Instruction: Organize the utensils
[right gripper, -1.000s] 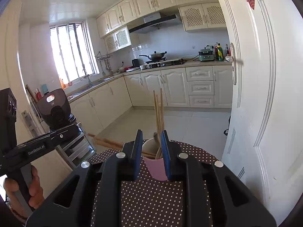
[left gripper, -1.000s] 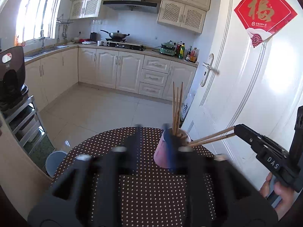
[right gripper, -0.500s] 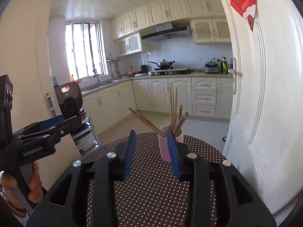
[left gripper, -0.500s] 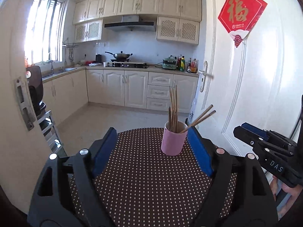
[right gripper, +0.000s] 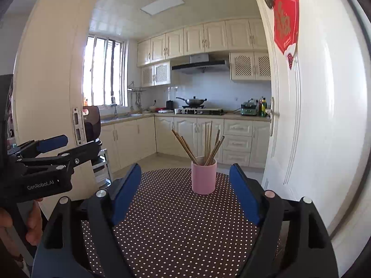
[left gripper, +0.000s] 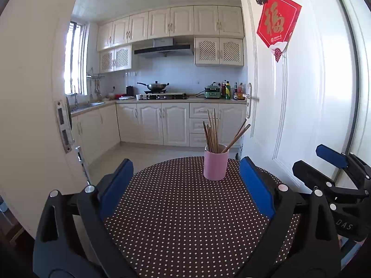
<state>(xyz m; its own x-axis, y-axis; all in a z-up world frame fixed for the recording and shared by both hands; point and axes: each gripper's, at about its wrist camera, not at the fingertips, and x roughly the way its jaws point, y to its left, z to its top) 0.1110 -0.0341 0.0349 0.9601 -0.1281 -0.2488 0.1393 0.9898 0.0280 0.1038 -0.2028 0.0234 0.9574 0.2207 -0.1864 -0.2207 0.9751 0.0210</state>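
A pink cup (left gripper: 215, 165) (right gripper: 204, 178) stands upright near the far edge of a round table with a brown, white-dotted cloth (left gripper: 176, 220) (right gripper: 176, 227). Several wooden chopsticks (left gripper: 212, 132) (right gripper: 208, 139) stand in it; some lean outward against the rim. My left gripper (left gripper: 185, 162) hangs over the near half of the table, well short of the cup. Its jaws are opening, with nothing between them. My right gripper (right gripper: 185, 166) is beside it, also short of the cup, and its empty jaws are opening too. Each gripper shows in the other's view: left gripper (right gripper: 80, 142), right gripper (left gripper: 308, 158).
A white door (left gripper: 301, 115) with a red paper sign (left gripper: 277, 23) stands open just right of the table. A door frame (left gripper: 34, 115) rises on the left. A black appliance on a rack (right gripper: 92, 125) sits past it. Kitchen cabinets (left gripper: 162, 122) line the far wall.
Both grippers have drawn back from the cup and their jaws have spread wide. The chopsticks they carried a second ago now rest in the cup, leaning out.
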